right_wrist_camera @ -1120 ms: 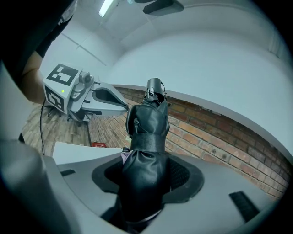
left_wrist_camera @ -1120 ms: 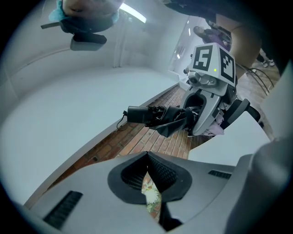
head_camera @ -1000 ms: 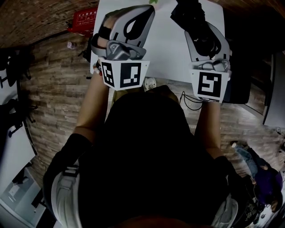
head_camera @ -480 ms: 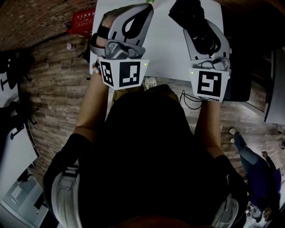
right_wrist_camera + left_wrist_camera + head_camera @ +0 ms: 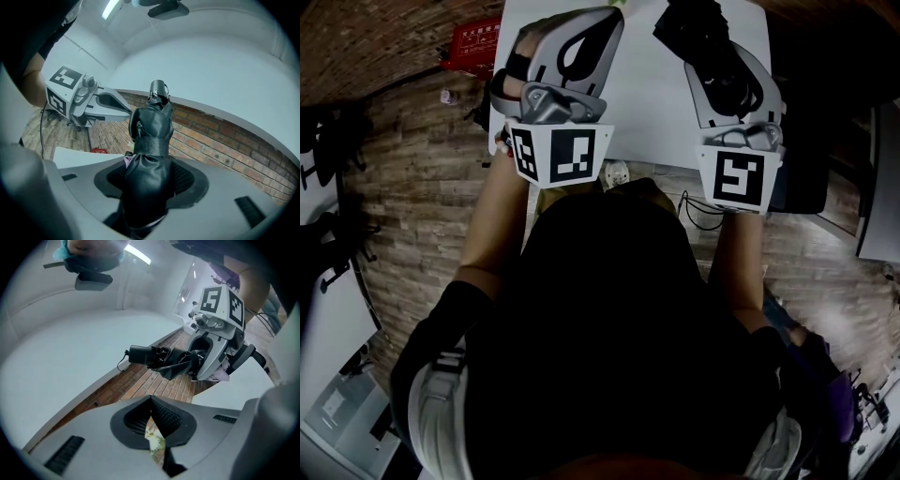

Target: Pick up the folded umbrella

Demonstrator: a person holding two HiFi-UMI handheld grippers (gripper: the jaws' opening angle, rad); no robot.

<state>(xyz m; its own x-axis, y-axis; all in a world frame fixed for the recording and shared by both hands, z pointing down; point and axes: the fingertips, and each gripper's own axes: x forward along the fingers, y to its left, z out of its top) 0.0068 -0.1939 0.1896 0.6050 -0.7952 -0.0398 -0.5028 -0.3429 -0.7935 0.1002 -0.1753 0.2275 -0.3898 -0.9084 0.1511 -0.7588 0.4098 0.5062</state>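
Since the earlier pictures both tools had kept their places. Only a bystander (image 5: 814, 361) on the floor at the lower right had shifted. The right tool (image 5: 150, 182) was clamped on the folded umbrella (image 5: 152, 124), gripping its thick, strapped body so the capped end stuck out ahead, roughly level and lifted clear of the desk (image 5: 647, 103). The left tool (image 5: 151, 401) was closed on nothing and stood well apart from the umbrella, probably just kept out of the way. The pickup looked done.
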